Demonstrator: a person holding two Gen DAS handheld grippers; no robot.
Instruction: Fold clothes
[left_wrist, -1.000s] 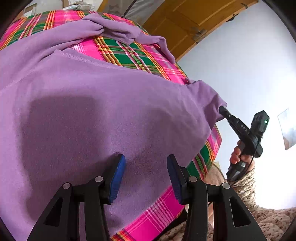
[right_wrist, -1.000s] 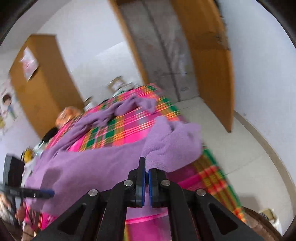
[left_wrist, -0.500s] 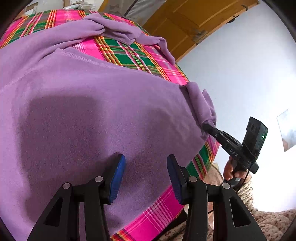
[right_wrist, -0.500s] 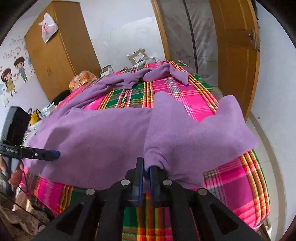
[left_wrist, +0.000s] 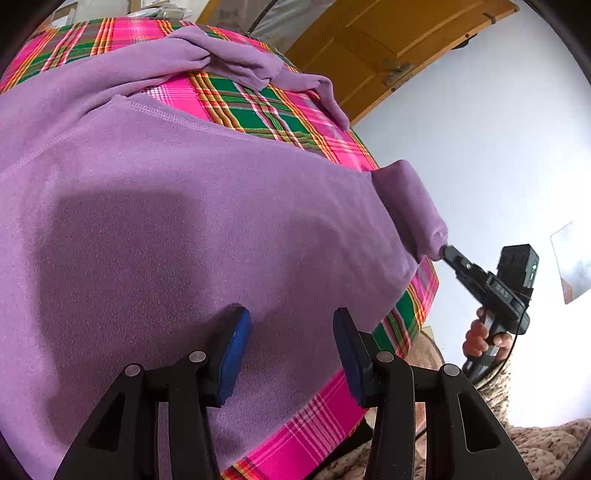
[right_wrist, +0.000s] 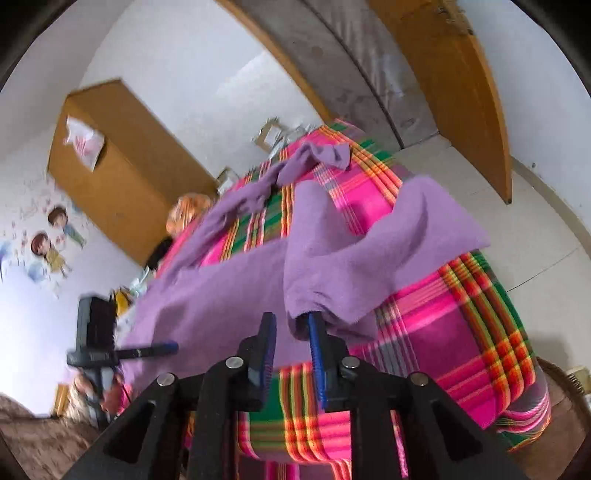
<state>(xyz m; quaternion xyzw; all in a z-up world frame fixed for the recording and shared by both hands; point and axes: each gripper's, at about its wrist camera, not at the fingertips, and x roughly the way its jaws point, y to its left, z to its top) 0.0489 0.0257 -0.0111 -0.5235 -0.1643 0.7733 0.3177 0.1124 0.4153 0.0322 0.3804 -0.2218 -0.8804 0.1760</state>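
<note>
A purple fleece garment (left_wrist: 192, 206) lies spread over a pink and green plaid cloth (left_wrist: 258, 107) on a table. My left gripper (left_wrist: 291, 332) is open and hovers just above the garment's near hem. My right gripper (right_wrist: 291, 332) is open at the table's edge, with the garment's folded-over corner (right_wrist: 362, 254) resting against its right finger (right_wrist: 317, 350). In the left wrist view the right gripper (left_wrist: 448, 254) sits at the tip of that folded corner (left_wrist: 410, 206). A sleeve (left_wrist: 236, 62) lies bunched at the far side.
A wooden door (left_wrist: 373, 44) stands beyond the table on the right. A wooden wardrobe (right_wrist: 114, 173) and cartoon wall stickers (right_wrist: 48, 240) are on the left wall. Boxes (right_wrist: 269, 133) sit behind the table. The left gripper (right_wrist: 110, 350) shows at the table's near left.
My right gripper has opened and let go of the purple corner it was pinching, and that view has tilted. The folded corner now lies over the garment's right side. The left gripper has stayed put.
</note>
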